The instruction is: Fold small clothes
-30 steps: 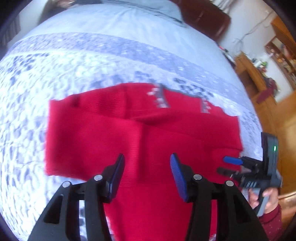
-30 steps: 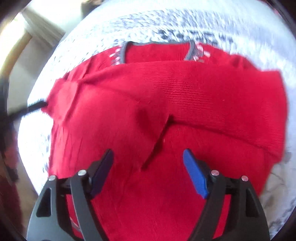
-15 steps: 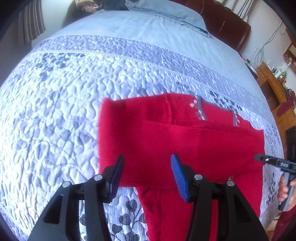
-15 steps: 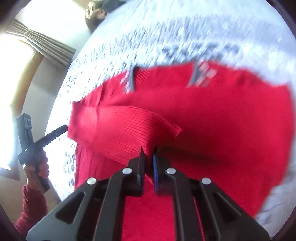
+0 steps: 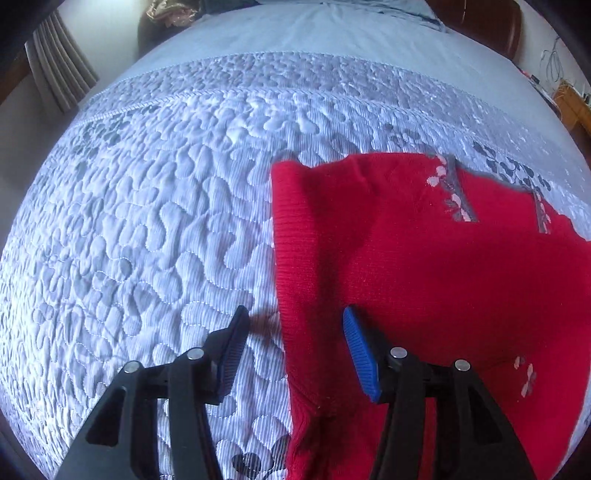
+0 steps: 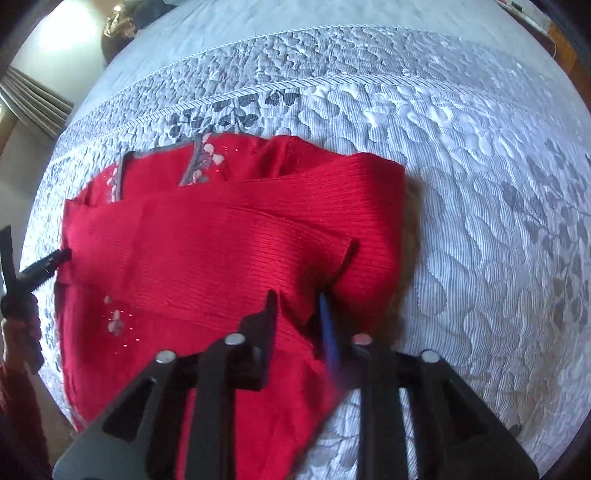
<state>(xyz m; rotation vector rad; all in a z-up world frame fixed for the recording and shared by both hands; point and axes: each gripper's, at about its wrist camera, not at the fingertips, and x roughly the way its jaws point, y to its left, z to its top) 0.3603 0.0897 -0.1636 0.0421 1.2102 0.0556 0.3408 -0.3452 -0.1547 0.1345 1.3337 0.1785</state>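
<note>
A red knitted sweater (image 5: 424, 266) with a grey neckline and pink flower trim lies on the quilted bed, its sleeves folded across the body. My left gripper (image 5: 295, 332) is open and straddles the sweater's left edge, low over the quilt. In the right wrist view the sweater (image 6: 221, 251) fills the middle. My right gripper (image 6: 299, 306) is partly open over the folded sleeve's cuff end; I cannot tell whether the fabric is still between the fingers. The left gripper's fingertips (image 6: 48, 264) show at that view's left edge beside the sweater.
The grey-white quilted bedspread (image 5: 147, 221) with leaf print covers the bed all around. A curtain (image 5: 62, 74) hangs at far left. A dark headboard (image 5: 480, 22) and a wooden cabinet (image 5: 569, 103) stand at the far right.
My right gripper was shut on the sleeve cuff half a second ago and has opened somewhat after carrying it rightwards. My left gripper has moved left to the sweater's left edge.
</note>
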